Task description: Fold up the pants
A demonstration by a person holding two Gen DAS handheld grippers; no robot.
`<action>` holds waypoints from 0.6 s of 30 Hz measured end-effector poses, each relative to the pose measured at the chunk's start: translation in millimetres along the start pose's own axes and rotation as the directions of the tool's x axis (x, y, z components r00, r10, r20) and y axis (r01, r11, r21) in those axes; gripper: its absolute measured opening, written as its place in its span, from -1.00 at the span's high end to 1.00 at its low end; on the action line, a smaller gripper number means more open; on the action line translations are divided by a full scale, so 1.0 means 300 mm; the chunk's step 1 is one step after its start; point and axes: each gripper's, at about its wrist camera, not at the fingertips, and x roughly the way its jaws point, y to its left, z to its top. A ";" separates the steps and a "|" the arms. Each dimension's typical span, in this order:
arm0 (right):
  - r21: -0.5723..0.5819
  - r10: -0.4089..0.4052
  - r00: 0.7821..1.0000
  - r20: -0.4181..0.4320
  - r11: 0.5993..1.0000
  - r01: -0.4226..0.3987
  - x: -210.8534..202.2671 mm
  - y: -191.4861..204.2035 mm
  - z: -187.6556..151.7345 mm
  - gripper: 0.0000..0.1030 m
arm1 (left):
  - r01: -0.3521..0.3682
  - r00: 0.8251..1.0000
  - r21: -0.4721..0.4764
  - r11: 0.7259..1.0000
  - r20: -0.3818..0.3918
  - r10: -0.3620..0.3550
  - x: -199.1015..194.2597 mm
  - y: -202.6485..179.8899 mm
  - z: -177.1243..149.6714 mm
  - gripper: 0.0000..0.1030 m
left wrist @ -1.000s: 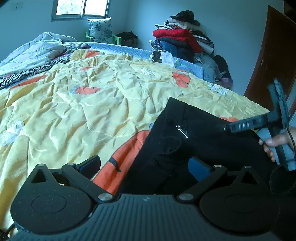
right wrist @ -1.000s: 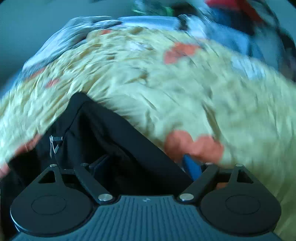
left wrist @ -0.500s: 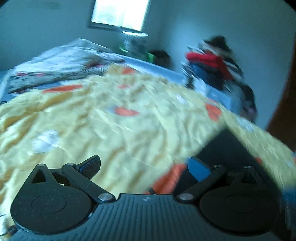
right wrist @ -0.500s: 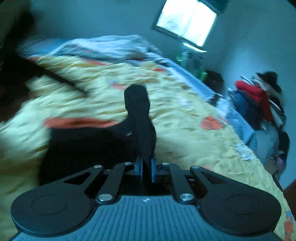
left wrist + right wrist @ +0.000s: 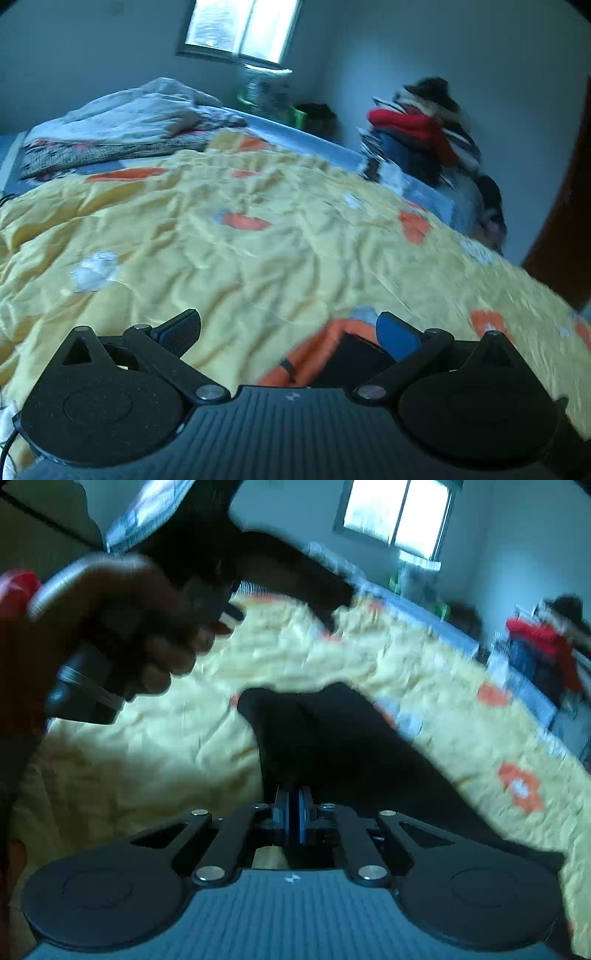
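Fingers of the right gripper are pressed close together, and a bit of the black pants is pinched between them. From the pinch the dark cloth is spread away over the yellow blanket, with its far end seen as a rounded, wrinkled edge. The right-wrist picture is blurred, so small folds cannot be made out.

Up and to the left in the same view, the left hand is seen closed around the handle of its own tool, held above the bed and off the pants. A red sleeve is seen at the wrist.

In the left-wrist view, the left gripper is spread wide, with nothing between the fingers. One finger is dark and the other is blue. A small dark piece of the pants is seen just under the blue finger, lying on an orange patch of the blanket.

Farther off, a white and gray quilt is bunched up at the head of the bed. A tall pile of clothes, with something red on it, is stacked past the far side of the bed. A bright window is set in the back wall.
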 end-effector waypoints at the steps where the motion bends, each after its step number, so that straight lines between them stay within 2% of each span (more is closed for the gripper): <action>1: 0.001 -0.032 1.000 -0.001 1.000 0.032 0.020 0.008 -0.013 0.86 | 0.016 1.000 0.022 1.000 -0.010 -0.016 0.003 -0.024 -0.011 -0.99; 3: 0.020 -0.035 0.999 -0.028 0.999 0.036 0.036 0.010 -0.041 0.81 | 0.037 0.999 0.066 0.997 -0.038 -0.035 0.010 -0.058 -0.037 -0.99; 6: 0.033 0.001 1.000 0.020 0.999 -0.002 -0.066 0.000 -0.063 0.79 | 0.064 0.997 0.135 0.989 -0.046 -0.058 -0.004 -0.098 -0.080 -0.99; 7: 0.055 -0.016 0.999 0.040 0.998 0.013 -0.115 -0.016 -0.077 0.79 | 0.071 0.997 0.153 0.986 -0.044 -0.065 -0.008 -0.112 -0.091 -0.99; 9: 0.120 -0.099 0.994 0.048 0.988 0.093 -0.191 -0.066 -0.110 0.78 | 0.100 0.995 0.186 0.977 -0.047 -0.093 -0.016 -0.142 -0.112 -0.99; 11: 0.220 -0.231 0.973 0.000 0.949 0.226 -0.258 -0.145 -0.174 0.78 | 0.137 0.990 0.222 0.965 -0.060 -0.127 -0.024 -0.181 -0.139 -0.99; 13: 0.340 -0.316 0.946 -0.072 0.884 0.321 -0.304 -0.220 -0.258 0.75 | 0.173 0.984 0.280 0.944 -0.081 -0.156 -0.022 -0.230 -0.168 -0.99; 15: 0.451 -0.339 0.927 -0.164 0.809 0.376 -0.339 -0.278 -0.354 0.58 | 0.202 0.979 0.380 0.903 -0.108 -0.173 -0.017 -0.291 -0.220 -0.99; 16: 0.479 -0.335 0.920 -0.202 0.786 0.391 -0.349 -0.289 -0.391 0.47 | 0.200 0.979 0.426 0.882 -0.118 -0.165 -0.014 -0.316 -0.243 -0.94; 17: 0.492 -0.322 0.918 -0.231 0.776 0.396 -0.359 -0.289 -0.426 0.41 | 0.195 0.980 0.472 0.860 -0.118 -0.158 -0.020 -0.341 -0.268 -0.92; 18: 0.501 -0.314 0.927 -0.206 0.780 0.376 -0.382 -0.273 -0.449 0.40 | 0.199 0.980 0.500 0.843 -0.102 -0.171 -0.037 -0.356 -0.286 -0.92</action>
